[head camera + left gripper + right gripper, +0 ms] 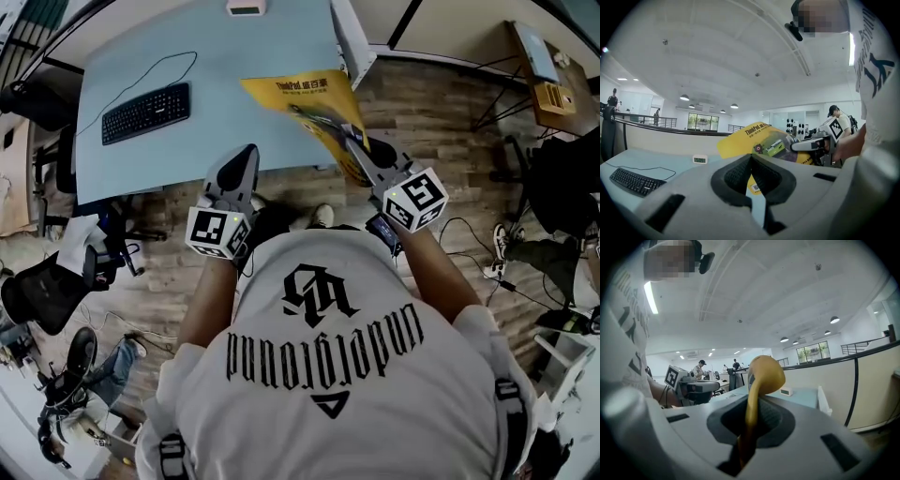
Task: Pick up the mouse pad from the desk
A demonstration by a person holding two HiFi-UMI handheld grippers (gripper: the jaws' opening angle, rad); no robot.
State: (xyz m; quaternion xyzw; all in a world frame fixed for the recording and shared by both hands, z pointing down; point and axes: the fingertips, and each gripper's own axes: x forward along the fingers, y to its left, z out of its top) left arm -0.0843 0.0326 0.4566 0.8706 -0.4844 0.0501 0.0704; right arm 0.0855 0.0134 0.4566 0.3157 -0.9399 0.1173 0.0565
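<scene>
The yellow mouse pad (309,108) hangs over the front right corner of the pale blue desk (169,47), bent and tilted. My right gripper (361,155) is shut on its near edge. In the right gripper view the mouse pad (764,376) shows edge-on, curling up from between the pads of the right gripper (751,401). My left gripper (246,157) hovers by the desk's front edge, left of the pad, jaws together and empty. The left gripper view shows the mouse pad (764,140) beyond the closed tips of the left gripper (751,157), with the right gripper (811,145) clamped on it.
A black keyboard (145,112) with its cable lies on the desk's left part. A small white clock (246,7) stands at the far edge. Office chairs (37,291) and cables crowd the wooden floor at left. A white partition (352,33) runs along the desk's right side.
</scene>
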